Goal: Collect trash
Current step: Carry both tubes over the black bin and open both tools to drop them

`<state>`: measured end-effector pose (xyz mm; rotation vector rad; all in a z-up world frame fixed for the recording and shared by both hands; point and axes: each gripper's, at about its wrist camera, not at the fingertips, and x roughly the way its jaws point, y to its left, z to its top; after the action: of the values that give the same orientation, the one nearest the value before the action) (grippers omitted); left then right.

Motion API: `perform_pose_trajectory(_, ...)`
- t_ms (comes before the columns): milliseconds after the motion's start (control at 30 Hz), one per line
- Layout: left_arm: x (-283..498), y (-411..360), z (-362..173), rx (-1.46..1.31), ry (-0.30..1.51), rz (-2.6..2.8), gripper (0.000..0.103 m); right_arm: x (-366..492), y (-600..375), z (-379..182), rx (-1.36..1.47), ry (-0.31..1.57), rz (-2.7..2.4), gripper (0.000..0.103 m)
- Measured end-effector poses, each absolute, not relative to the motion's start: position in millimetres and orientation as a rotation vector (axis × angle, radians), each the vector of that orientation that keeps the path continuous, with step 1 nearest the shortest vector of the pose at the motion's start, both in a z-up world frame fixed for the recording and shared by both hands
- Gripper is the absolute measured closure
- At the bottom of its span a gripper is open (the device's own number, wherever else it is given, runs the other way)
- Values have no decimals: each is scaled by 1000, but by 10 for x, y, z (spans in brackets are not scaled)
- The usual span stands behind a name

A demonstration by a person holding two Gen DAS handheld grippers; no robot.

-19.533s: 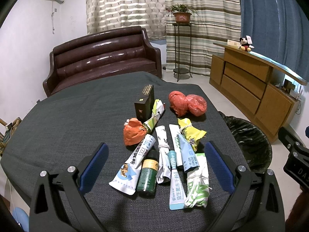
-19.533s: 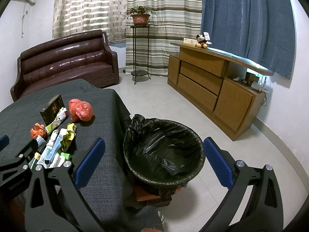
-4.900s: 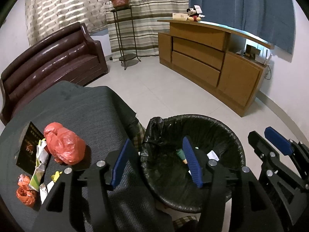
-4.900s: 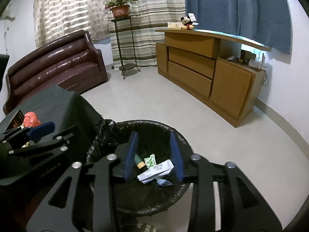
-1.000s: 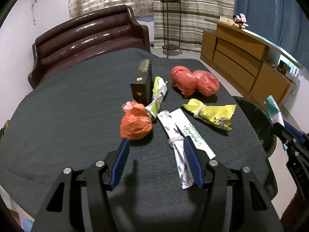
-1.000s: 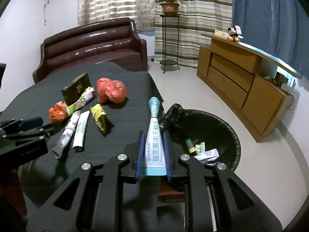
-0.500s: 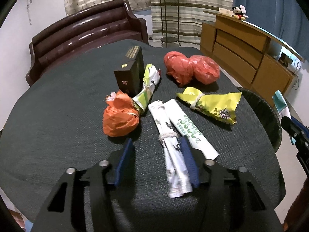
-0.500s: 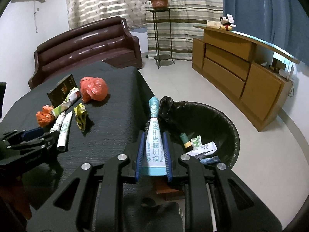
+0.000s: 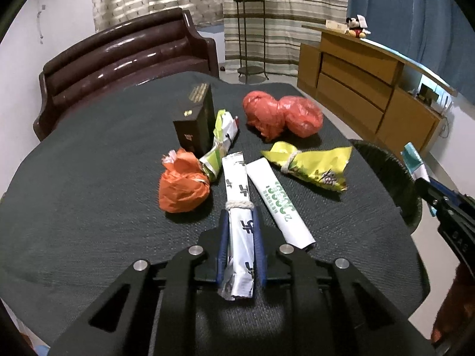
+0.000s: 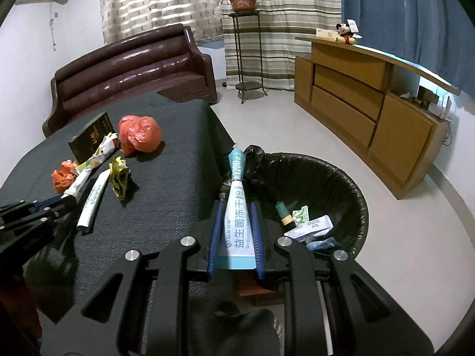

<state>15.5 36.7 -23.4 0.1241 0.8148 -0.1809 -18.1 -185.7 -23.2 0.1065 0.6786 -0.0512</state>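
The white silver-printed sachet [image 9: 241, 238], tied round its middle, lies on the dark table [image 9: 74, 178] with the left gripper [image 9: 240, 222] clamped on its near half, the far half sticking out unsupported. The right gripper [image 10: 234, 216] pinches a blue-and-white powder sachet [image 10: 238, 207], tip reaching toward the black-lined bin [image 10: 353, 195] beside the table. Lifted carelessly, the limp white sachet could sag and drag the neighbouring white-green stick pack [image 9: 279, 201] or slip free short of the bin.

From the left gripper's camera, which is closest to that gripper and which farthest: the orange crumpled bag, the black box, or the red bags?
1. Orange crumpled bag, just ahead of the left gripper, to its left.
2. Black box, behind it, mid-table.
3. Red bags, far side, towards the right.
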Motion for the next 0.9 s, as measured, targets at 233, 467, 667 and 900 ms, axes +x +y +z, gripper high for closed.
perform_pose_trajectory(233,54,240,-37,126,746,-227,86,-178,-1963,-181,109,663,-83,84)
perform_pose_trajectory(467,162,-66,57,137,702,-292,86,-136,-2156,-119,113,646,-131,84)
perform_pose_trajectory(667,327,-423,43,156,696,-346,86,-58,-2320,-92,112,638,-170,84)
perform_pose_trajectory(900,452,-829,-62,210,690,-378,86,27,-2528,-117,125,637,-213,84)
